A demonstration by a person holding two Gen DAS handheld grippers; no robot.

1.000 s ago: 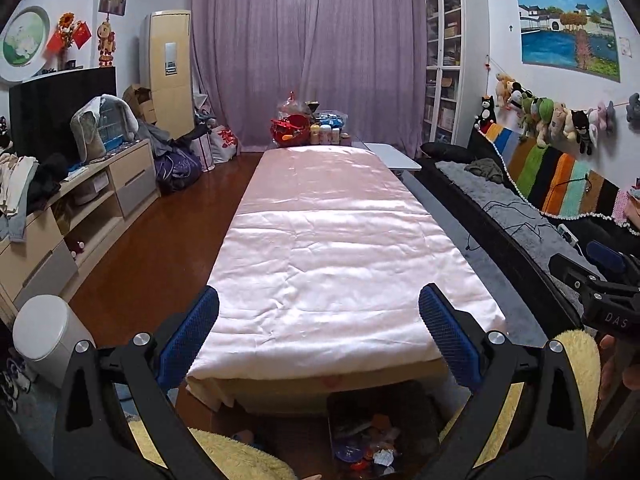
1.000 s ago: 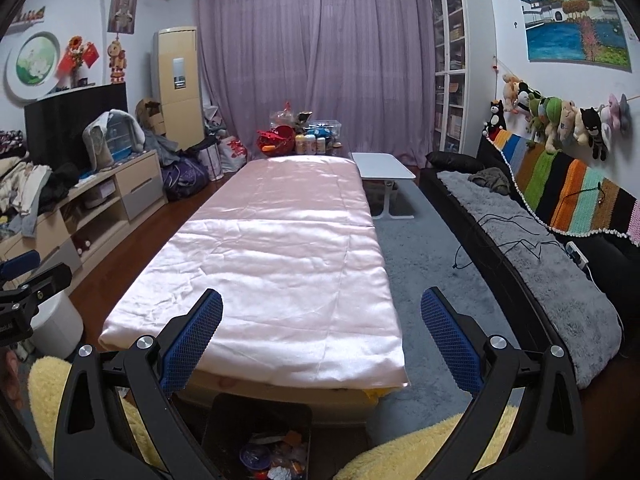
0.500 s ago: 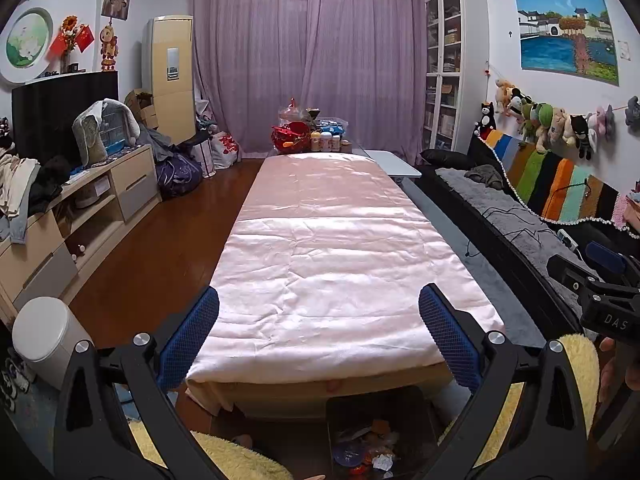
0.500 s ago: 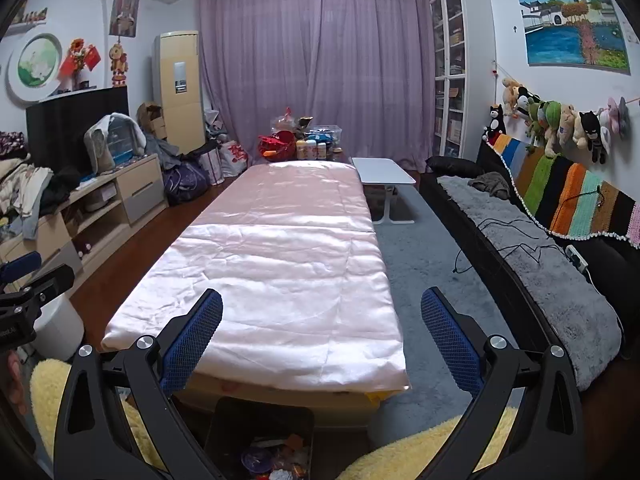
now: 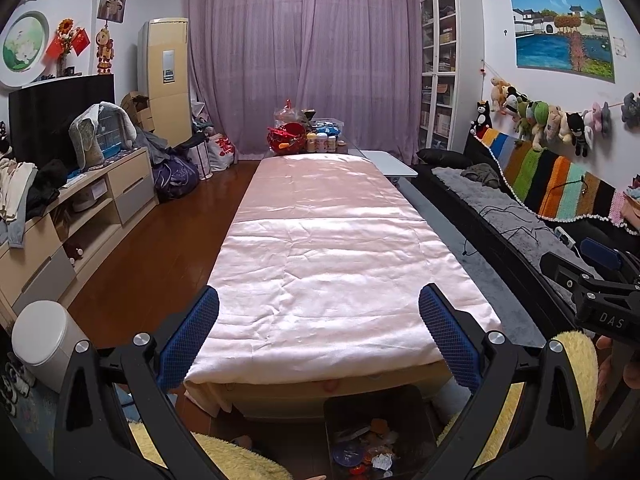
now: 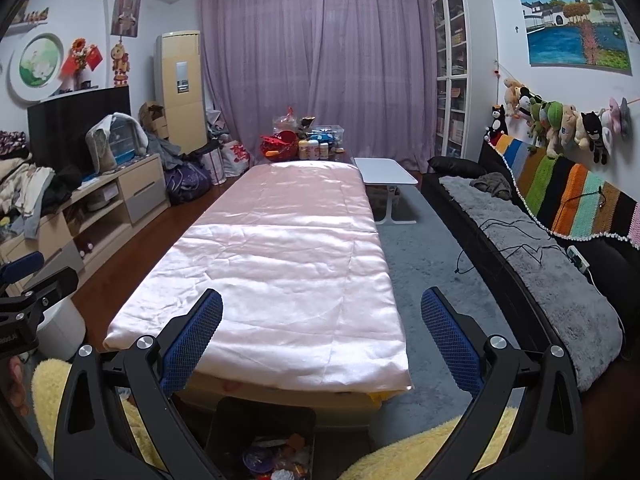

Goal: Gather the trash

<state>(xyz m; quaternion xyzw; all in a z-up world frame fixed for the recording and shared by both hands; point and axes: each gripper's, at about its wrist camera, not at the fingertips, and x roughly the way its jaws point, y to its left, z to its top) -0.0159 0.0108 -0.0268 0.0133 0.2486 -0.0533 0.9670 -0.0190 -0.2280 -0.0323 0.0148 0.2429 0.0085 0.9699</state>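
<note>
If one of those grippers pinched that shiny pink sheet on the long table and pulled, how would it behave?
The pink sheet would probably be floppy and light: it creases and droops over the table edge. Its sheen suggests slick fabric, so it might slide along the table or slip between the fingers.

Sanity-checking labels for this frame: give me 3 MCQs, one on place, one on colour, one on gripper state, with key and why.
1. Where is the dark trash bin?
A. on the pink cloth
B. on the floor at the near end of the long table
C. on the sofa

2. What colour are the finger pads of the right gripper?
A. blue
B. red
C. white

3. How do both grippers stand?
A. both shut on trash
B. left shut, right open
C. both open and empty

Key: B, the bin sits below the edge of the pink cloth; A, the textured pads are blue; C, the left gripper and the right one show wide gaps with nothing between.
</note>
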